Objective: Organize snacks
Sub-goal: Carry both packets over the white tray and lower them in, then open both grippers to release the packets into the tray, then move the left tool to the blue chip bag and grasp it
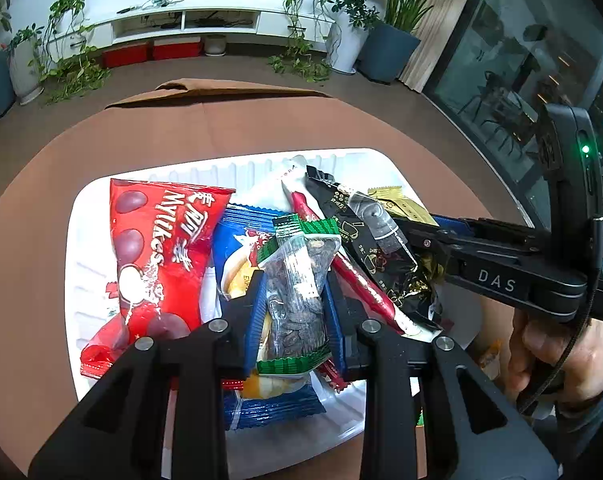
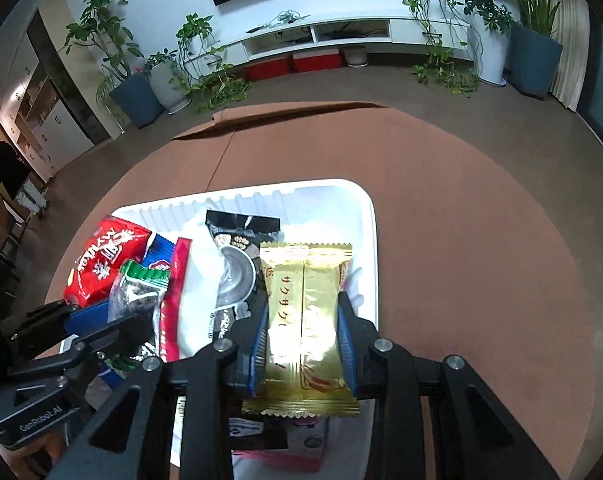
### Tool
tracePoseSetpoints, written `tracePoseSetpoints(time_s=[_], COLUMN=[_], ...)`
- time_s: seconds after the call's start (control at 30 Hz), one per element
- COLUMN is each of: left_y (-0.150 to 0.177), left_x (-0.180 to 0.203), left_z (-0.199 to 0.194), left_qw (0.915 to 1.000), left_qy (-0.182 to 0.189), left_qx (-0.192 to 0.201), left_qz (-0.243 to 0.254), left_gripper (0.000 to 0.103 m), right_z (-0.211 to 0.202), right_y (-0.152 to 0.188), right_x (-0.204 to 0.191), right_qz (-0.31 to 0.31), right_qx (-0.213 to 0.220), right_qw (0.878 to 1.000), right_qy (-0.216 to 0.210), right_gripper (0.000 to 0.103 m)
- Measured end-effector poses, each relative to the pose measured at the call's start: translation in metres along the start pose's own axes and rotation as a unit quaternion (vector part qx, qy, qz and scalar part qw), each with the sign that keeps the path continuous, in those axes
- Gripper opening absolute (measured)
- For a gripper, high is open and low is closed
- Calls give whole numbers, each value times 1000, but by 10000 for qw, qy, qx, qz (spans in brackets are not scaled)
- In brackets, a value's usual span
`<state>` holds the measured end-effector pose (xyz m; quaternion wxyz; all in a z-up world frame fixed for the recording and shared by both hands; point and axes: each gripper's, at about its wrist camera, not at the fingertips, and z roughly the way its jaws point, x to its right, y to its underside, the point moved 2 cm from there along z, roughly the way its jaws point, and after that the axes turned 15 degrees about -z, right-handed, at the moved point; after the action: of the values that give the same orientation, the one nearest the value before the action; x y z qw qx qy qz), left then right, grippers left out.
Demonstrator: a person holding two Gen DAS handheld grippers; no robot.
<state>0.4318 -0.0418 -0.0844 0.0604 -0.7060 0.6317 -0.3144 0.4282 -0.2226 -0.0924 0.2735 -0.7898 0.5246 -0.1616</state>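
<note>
One white tray (image 1: 85,240) of snacks; left gripper (image 1: 295,304) clamps one seed packet (image 1: 297,280), right gripper (image 2: 303,332) clamps one gold packet (image 2: 305,320)

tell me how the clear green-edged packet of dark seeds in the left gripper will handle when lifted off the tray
The clear green-edged seed packet is probably floppy: thin crinkled film, loose seeds inside that can shift. It looks light for its size. The glossy film may be slippery, though the left gripper has its ribbed blue pads closed on both sides. It lies over other wrappers in the white plastic tray, so neighbours might drag along.
</note>
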Motion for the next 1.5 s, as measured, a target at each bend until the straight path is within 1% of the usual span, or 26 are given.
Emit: tracePoseSetpoints(time_s=[0.07,0.1,0.2,0.23,0.27,0.33,0.4,0.47,0.5,0.57,0.63,0.67,0.7,0.73,0.77,0.8,0.9,0.97,1.0,1.1,1.13,1.17,1.23,1.3,1.43,1.5], left_y=[1,3,4,4,5,3,6,8,7,9,12,15,18,23,30,35,62,90,101,138,147,157,167,175,173,167], left_x=[2,4,6,7,7,6,8,10,10,13,17,20,22,22,21,18,3,-15,-24,-55,-62,-70,-76,-76,-69,-69], left_z=[2,0,-1,-2,-3,-3,-8,-16,-24,-40,-57,-67,-77,-87,-99,-110,-141,-157,-161,-163,-160,-157,-152,-150,-152,-149], left_qw=[10000,10000,10000,10000,10000,10000,9999,9998,9997,9993,9987,9984,9980,9976,9972,9969,9954,9936,9932,9924,9921,9914,9911,9912,9902,9887], left_qy=[-21,-14,13,21,22,16,36,48,64,97,176,206,193,174,161,160,20,-207,-294,-482,-544,-698,-767,-784,-815,-908], left_qx=[15,19,57,69,69,93,120,209,243,360,471,533,590,658,728,768,962,1112,1116,923,856,769,685,695,787,753], left_qz=[31,24,-23,-30,-21,-31,-46,-51,-54,-49,-13,36,70,87,89,71,16,-60,-156,-656,-736,-797,-842,-815,-820,-922], left_gripper=[28,30,47,49,49,53,53,58,62,66,80,84,93,99,101,103,103,103,103,103,103,103,103,103,103,103], right_z=[1,1,-2,-4,-7,-12,-18,-29,-34,-49,-64,-73,-81,-89,-95,-101,-116,-125,-128,-135,-135,-134,-130,-126,-128,-129], right_y=[0,0,0,1,2,3,3,4,5,9,16,22,29,38,46,54,78,95,102,125,136,142,153,161,171,174], right_x=[-2,-2,-2,-3,-5,-7,-8,-7,-7,-8,-9,-11,-12,-15,-17,-20,-30,-41,-45,-59,-65,-69,-78,-87,-96,-98], right_qz=[-69,-98,-66,-81,-96,-144,-179,-147,-117,-55,60,145,239,341,415,467,629,647,672,733,754,739,641,537,380,335], right_qx=[-14,-29,-40,-19,-3,70,136,273,351,501,675,776,880,993,1081,1156,1329,1388,1416,1475,1487,1468,1355,1230,1246,1262], right_qw=[10000,9999,10000,9999,9999,9998,9997,9994,9993,9987,9977,9969,9957,9942,9928,9913,9866,9852,9847,9836,9834,9839,9867,9894,9905,9909], right_qy=[35,40,50,61,80,100,130,148,101,62,-4,-61,-130,-214,-312,-412,-711,-765,-758,-737,-716,-706,-632,-547,-429,-339], right_gripper=[33,34,35,37,41,45,51,66,68,74,81,85,86,90,95,96,97,97,97,97,97,97,97,97,97,97])
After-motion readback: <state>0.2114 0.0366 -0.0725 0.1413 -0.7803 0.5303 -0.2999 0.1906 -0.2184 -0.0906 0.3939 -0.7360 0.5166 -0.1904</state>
